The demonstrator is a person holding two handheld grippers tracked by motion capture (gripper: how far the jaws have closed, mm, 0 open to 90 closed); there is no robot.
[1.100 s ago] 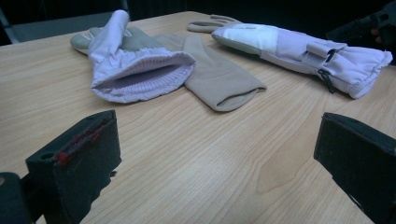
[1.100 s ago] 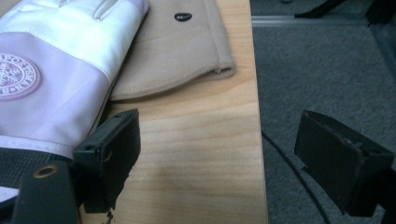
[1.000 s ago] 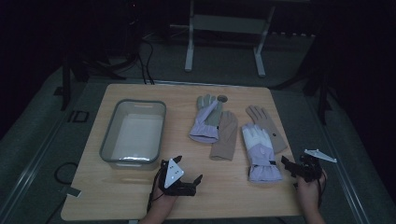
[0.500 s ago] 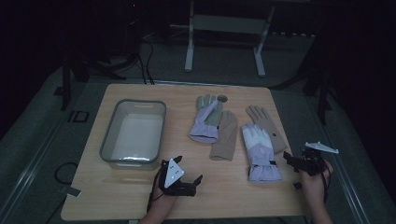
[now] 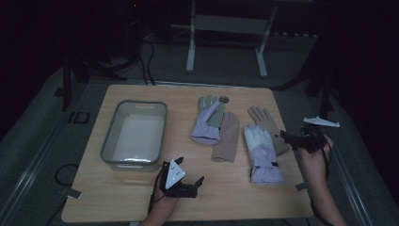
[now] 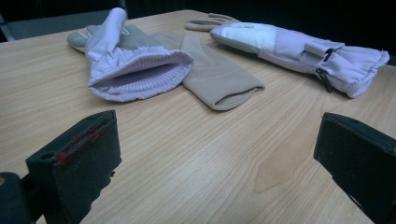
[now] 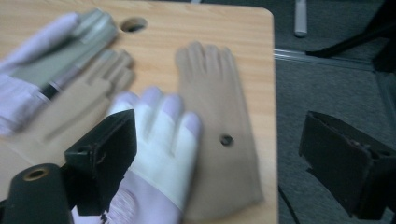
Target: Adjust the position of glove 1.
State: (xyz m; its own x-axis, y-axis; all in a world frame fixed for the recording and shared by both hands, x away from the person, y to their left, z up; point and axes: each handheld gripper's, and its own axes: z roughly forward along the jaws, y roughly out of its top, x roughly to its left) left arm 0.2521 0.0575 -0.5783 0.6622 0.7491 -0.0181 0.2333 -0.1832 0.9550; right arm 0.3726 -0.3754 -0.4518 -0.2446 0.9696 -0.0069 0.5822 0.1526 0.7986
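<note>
Several gloves lie on the wooden table (image 5: 141, 197). A lavender and grey glove (image 5: 207, 122) overlaps a tan glove (image 5: 227, 136). To their right, a lavender and white glove (image 5: 261, 153) lies partly over a second tan glove (image 5: 263, 117). My left gripper (image 5: 190, 169) rests open on the table near the front edge. In the left gripper view it (image 6: 219, 154) faces the lavender cuff (image 6: 140, 70), well short of it. My right gripper (image 5: 288, 140) hovers open above the table's right edge. Its jaws have just been opening with nothing between them, over the tan glove (image 7: 219, 116) and white-backed glove (image 7: 159, 140).
A clear plastic bin (image 5: 107, 150) stands on the left half of the table. A round hole (image 5: 224, 99) is cut in the tabletop near the far edge. Grey floor and a metal stand (image 5: 226, 28) lie beyond the table.
My right gripper has risen from the table's right front corner and moved farther back along the right edge, beside the rightmost gloves. The left gripper and the gloves have stayed put.
</note>
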